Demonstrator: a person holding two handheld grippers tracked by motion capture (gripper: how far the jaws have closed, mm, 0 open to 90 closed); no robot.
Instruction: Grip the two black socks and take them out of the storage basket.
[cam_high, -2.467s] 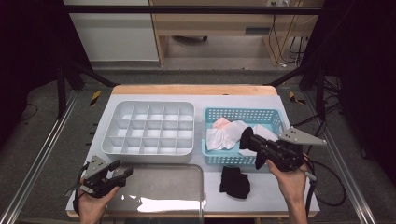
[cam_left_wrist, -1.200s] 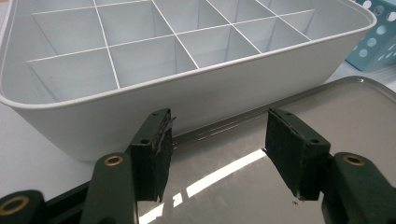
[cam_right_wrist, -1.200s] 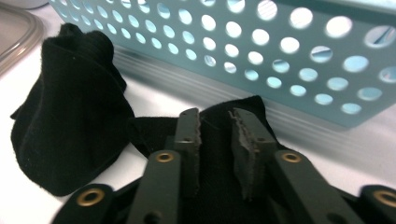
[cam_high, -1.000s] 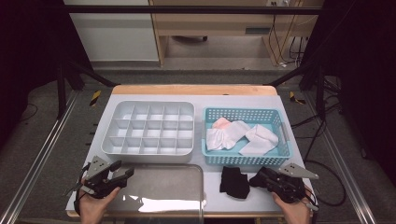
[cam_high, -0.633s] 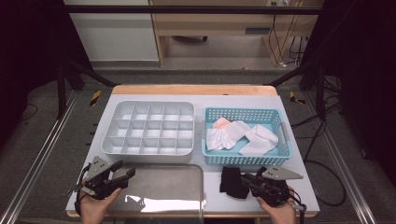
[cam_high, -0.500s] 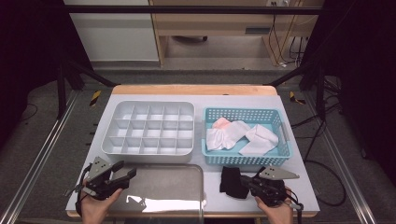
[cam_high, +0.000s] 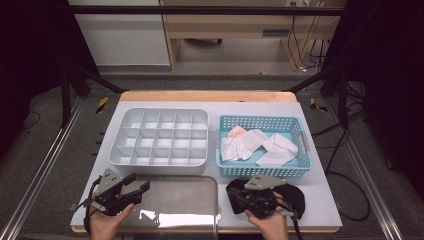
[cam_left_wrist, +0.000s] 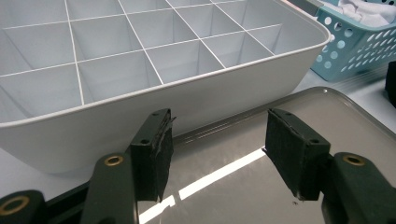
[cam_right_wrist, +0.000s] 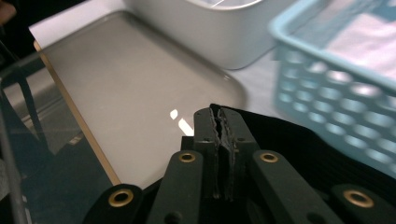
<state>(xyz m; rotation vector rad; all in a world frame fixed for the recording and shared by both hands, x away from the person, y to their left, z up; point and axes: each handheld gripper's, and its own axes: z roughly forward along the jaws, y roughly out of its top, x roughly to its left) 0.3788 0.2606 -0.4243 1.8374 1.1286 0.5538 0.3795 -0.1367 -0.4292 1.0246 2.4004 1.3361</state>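
Pale grey surface at lower frame: right hand-held gripper, jaws pressed together, resting over crumpled black cloth, lying mostly to its right. Left hand-held gripper spread wide, at lower left, far from cloth.

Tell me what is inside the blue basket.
The blue basket holds white cloths, one of them pinkish. They cover most of its floor, so anything beneath them cannot be seen.
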